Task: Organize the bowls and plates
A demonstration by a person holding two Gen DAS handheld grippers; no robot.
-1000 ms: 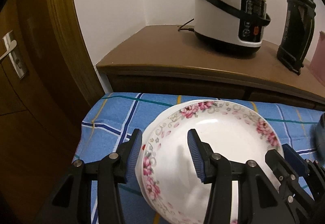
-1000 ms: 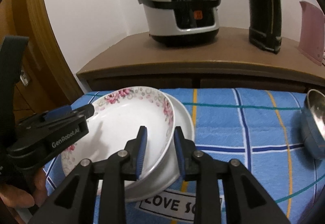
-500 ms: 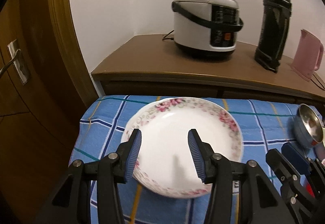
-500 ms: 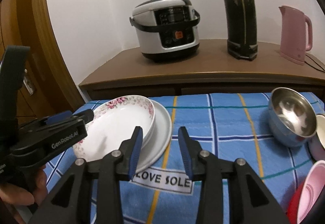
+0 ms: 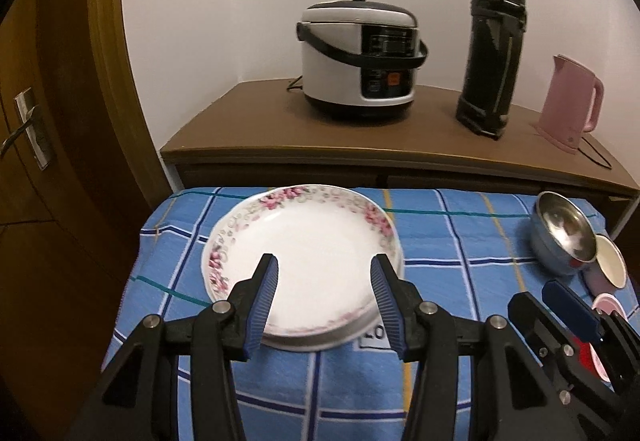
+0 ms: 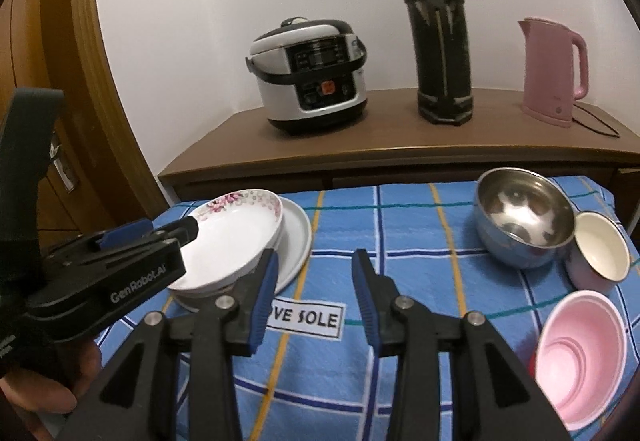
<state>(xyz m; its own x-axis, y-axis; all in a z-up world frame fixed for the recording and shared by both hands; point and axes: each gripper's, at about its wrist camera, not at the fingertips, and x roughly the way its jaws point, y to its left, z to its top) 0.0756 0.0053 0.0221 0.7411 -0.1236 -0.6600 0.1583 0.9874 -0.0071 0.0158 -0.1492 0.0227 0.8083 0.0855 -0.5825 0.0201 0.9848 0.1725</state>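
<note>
A floral-rimmed deep plate [image 5: 304, 241] [image 6: 228, 241] lies stacked on a plain white plate [image 6: 298, 241] at the left end of the blue checked cloth [image 5: 460, 241]. My left gripper [image 5: 325, 265] hovers open above the near rim of the stack, apart from it. My right gripper [image 6: 316, 259] stands open over bare cloth just right of the plates, with nothing between its pads. At the right end sit a steel bowl [image 6: 524, 217], a small white-lined bowl [image 6: 600, 249] and a pink bowl [image 6: 580, 349].
Behind the cloth runs a wooden sideboard [image 5: 280, 137] with a rice cooker [image 5: 360, 57], a black thermos [image 5: 492, 61] and a pink kettle [image 5: 568, 105]. A wooden door [image 5: 60, 121] stands at the left. A hand [image 6: 40, 401] holds the left gripper.
Both grippers have drawn back and up from the plate rim that they straddled. The right jaws have widened. The floral plate now rests free on the white plate.
</note>
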